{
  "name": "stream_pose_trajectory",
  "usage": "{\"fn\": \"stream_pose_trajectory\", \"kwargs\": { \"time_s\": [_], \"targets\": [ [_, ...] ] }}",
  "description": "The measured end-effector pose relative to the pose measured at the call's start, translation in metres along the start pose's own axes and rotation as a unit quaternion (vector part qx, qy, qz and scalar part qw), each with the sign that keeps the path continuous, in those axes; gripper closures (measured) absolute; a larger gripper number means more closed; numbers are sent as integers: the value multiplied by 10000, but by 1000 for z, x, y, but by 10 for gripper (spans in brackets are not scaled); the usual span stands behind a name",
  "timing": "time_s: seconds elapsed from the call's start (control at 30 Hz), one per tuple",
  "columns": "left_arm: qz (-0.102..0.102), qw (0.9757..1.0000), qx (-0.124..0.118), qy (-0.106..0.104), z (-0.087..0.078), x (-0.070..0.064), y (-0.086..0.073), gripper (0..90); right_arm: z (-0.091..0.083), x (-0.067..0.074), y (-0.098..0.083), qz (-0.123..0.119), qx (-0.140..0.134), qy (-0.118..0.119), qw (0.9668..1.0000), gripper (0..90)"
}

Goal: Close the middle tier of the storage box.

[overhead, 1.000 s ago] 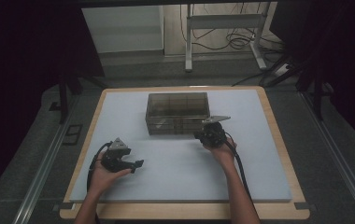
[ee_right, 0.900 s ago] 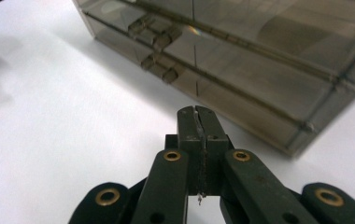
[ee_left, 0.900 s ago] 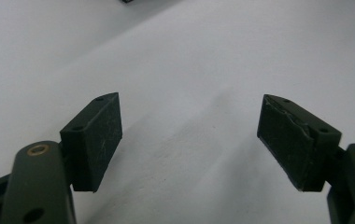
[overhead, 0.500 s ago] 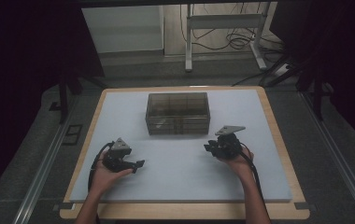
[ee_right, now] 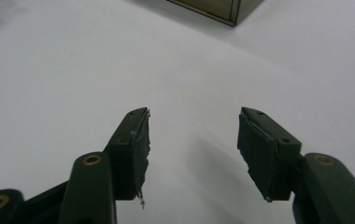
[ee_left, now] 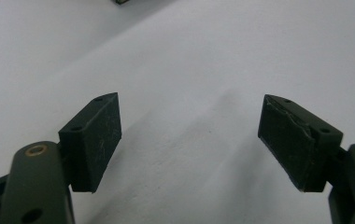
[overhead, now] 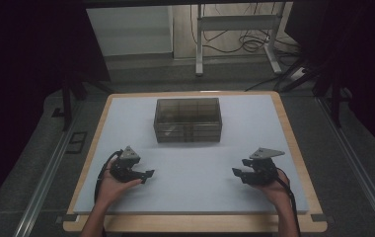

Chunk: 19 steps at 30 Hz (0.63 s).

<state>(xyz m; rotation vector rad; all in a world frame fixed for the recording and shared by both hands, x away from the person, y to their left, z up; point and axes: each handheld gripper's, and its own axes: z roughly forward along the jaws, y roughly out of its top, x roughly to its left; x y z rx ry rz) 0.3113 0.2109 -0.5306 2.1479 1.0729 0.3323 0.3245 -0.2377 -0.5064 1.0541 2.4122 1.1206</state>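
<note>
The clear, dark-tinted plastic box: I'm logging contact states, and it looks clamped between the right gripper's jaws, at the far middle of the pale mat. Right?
Not clamped. The clear, dark-tinted plastic box does sit at the far middle of the pale mat, but the right gripper is well short of it, jaws just opened and empty, as the high view shows.

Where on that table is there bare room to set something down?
The widest free patch is the pale mat in front of the clear box, between the left gripper and the right gripper. Strips on either side of the box are bare too. It is tighter near the two hands.
</note>
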Motion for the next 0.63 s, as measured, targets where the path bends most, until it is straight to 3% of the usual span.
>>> {"fn": "stream_pose_trajectory", "kwargs": {
  "time_s": [0.27, 0.47, 0.63],
  "targets": [
    [66, 10000, -16, -19, -2, -2, 2, 220, -9, -2, -12, 102, -25, -173, 9998, 389],
    [64, 10000, -17, -15, -1, -1, 2, 218, -9, -3, -13, 109, -37, -169, 9998, 381],
    [74, 10000, -1, -19, 0, -2, 3, 216, -15, -6, -13, 255, -229, -126, 9993, 380]
  ]
}}
